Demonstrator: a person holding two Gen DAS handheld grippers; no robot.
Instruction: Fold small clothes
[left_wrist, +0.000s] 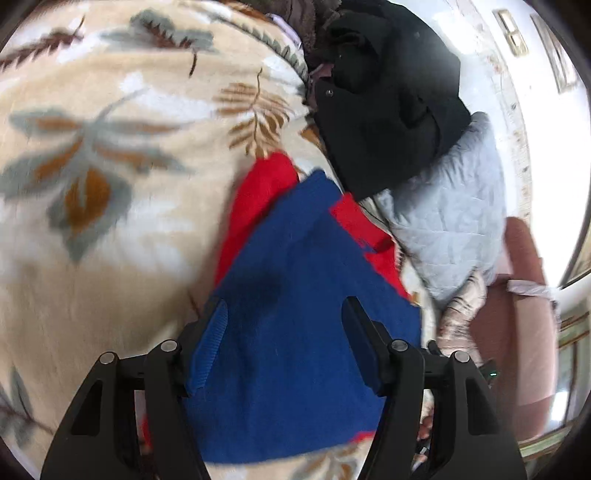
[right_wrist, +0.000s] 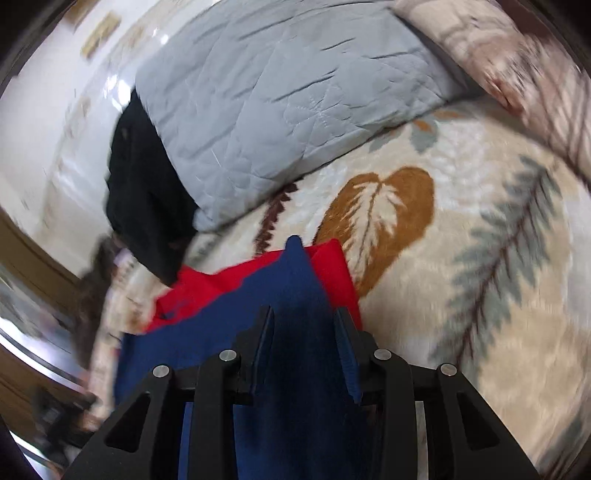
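Note:
A blue and red knit garment (left_wrist: 295, 332) lies on a leaf-patterned blanket (left_wrist: 110, 147). My left gripper (left_wrist: 284, 306) hovers over its blue part with the jaws wide apart; the ribbed blue edge lies against the left finger (left_wrist: 210, 332). In the right wrist view the same garment (right_wrist: 295, 314) runs between my right gripper's (right_wrist: 304, 317) spread jaws, with a blue point sticking out ahead and red cloth (right_wrist: 207, 291) behind it. Whether either gripper pinches the cloth is not clear.
A black jacket (left_wrist: 384, 99) and a grey quilted pillow (left_wrist: 447, 210) lie at the bed's far side; both show in the right wrist view, the pillow (right_wrist: 280, 99) and the jacket (right_wrist: 144, 192). A pinkish patterned cushion (right_wrist: 517, 66) lies beyond. The wall (left_wrist: 498, 92) is close behind.

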